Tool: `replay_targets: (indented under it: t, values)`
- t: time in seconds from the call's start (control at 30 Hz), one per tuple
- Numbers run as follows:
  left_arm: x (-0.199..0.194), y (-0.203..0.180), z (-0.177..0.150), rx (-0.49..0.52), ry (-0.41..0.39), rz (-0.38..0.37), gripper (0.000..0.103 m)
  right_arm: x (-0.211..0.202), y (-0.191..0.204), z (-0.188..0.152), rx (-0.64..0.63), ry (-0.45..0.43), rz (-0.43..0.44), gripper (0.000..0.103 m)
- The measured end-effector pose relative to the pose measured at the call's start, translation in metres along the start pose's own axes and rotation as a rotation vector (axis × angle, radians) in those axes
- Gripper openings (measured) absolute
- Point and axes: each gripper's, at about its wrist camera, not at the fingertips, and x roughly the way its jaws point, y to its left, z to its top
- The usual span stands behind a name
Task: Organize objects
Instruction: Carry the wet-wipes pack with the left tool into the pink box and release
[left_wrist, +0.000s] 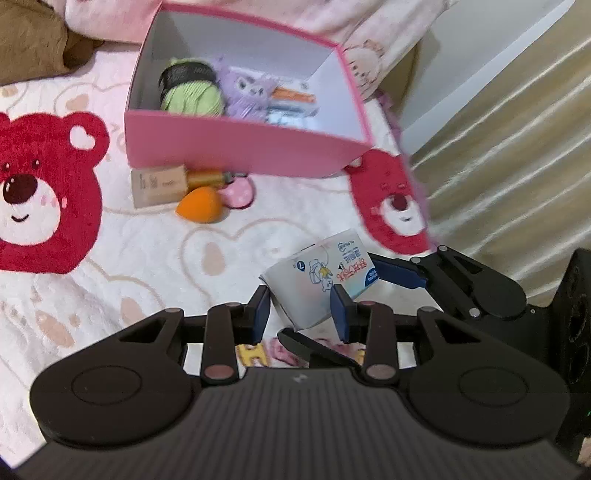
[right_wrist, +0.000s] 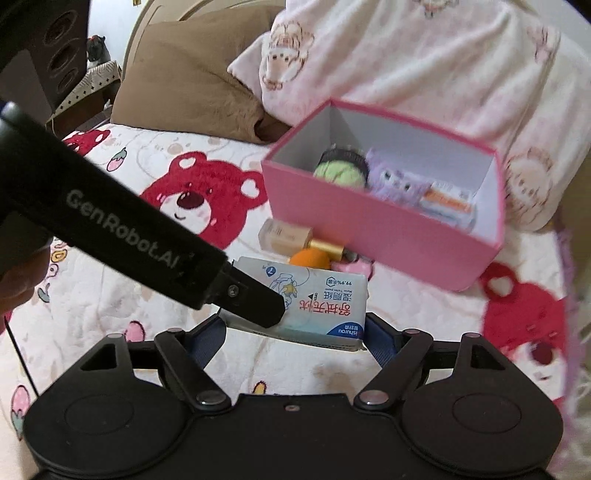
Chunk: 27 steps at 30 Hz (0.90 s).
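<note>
While both grippers share one load, the wet-wipe pack (right_wrist: 314, 306) hangs above the bear-print bedspread (left_wrist: 147, 258), short of the pink box (left_wrist: 240, 147) it seems bound for. The left gripper (left_wrist: 301, 310) has its blue pads drawn close together and pinched on one narrow end of the pack, which bulges between them. The right gripper (right_wrist: 295, 332) stands much wider, its jaws set at the two ends of the pack's long side; from its own view the pads appear to touch the pack, so it reads as a grip across the width. Two holds make sense for a soft, floppy packet that would sag from one pinch.

The pack is a white and pale-blue plastic pouch with red and black Chinese lettering, a small cartoon figure and a blue corner label.

Inside the box already lie a green-and-black round item (left_wrist: 192, 88), a purple plush (left_wrist: 247, 92) and an orange-striped packet (left_wrist: 295, 99). Just in front of the box wait a beige bottle with gold cap (left_wrist: 173, 182), an orange sponge (left_wrist: 199, 205) and a pink spotted piece (left_wrist: 238, 194).
</note>
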Motion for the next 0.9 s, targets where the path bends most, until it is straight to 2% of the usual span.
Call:
replay_targets:
  t: [0.13,0.27,0.47,0.6,0.7,0.9]
  values:
    - [-0.037,-0.024,0.015,0.025,-0.005,-0.013,0.034,-0.04,0.003,0.03,0.003,0.008,-0.029,0.084]
    - [-0.066,-0.042,0.035,0.006,0.005,-0.01,0.034,-0.067,0.007,0.056,-0.024,0.026,-0.052,0.084]
    - [-0.09,-0.065,0.066,0.048,-0.003,-0.001,0.036,-0.087,-0.002,0.096,-0.05,0.045,-0.068,0.084]
    - [-0.095,-0.072,0.09,0.075,0.003,0.033,0.036,-0.084,-0.022,0.114,0.03,0.026,-0.012,0.083]
    - [-0.09,-0.077,0.106,0.106,-0.015,0.058,0.036,-0.075,-0.033,0.124,0.048,-0.004,-0.005,0.083]
    - [-0.051,-0.054,0.139,0.072,-0.03,-0.004,0.036,-0.037,-0.068,0.136,0.122,-0.002,0.005,0.083]
